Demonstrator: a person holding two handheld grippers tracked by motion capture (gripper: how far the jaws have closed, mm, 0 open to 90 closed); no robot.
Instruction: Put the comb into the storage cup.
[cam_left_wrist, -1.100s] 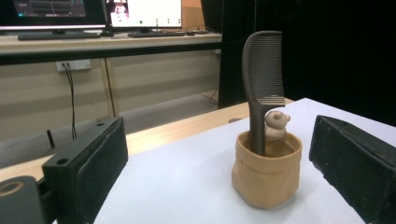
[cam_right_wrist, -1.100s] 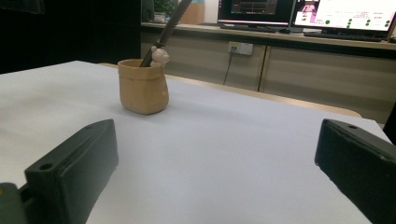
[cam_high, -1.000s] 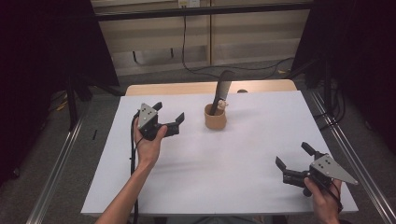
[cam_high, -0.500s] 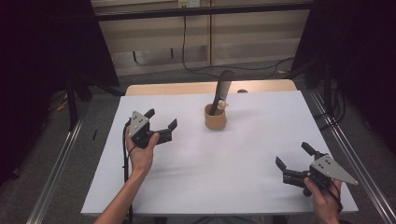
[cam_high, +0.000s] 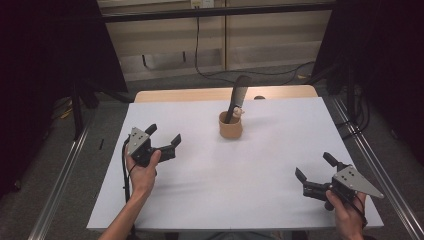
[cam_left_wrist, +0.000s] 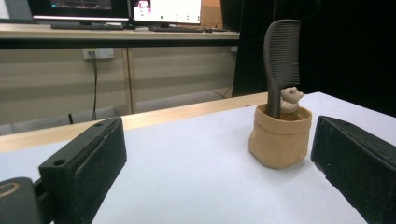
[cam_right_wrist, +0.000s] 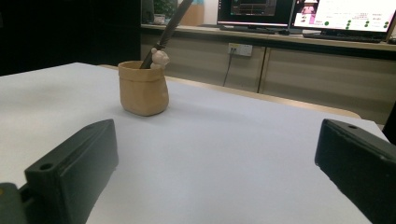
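Black left gripper (cam_high: 163, 136), jaws spread and empty, has dropped toward lower left, away from the cup (cam_high: 230, 125); right gripper (cam_high: 315, 170) unchanged, released.

High view: above near edge of counter (cam_high: 210, 200), facing forward and down, far from tan cup (cam_high: 230, 126). Both gripper views: low over counter, level, facing cup (cam_left_wrist: 279, 136) (cam_right_wrist: 142, 87) from opposite sides; all share it.
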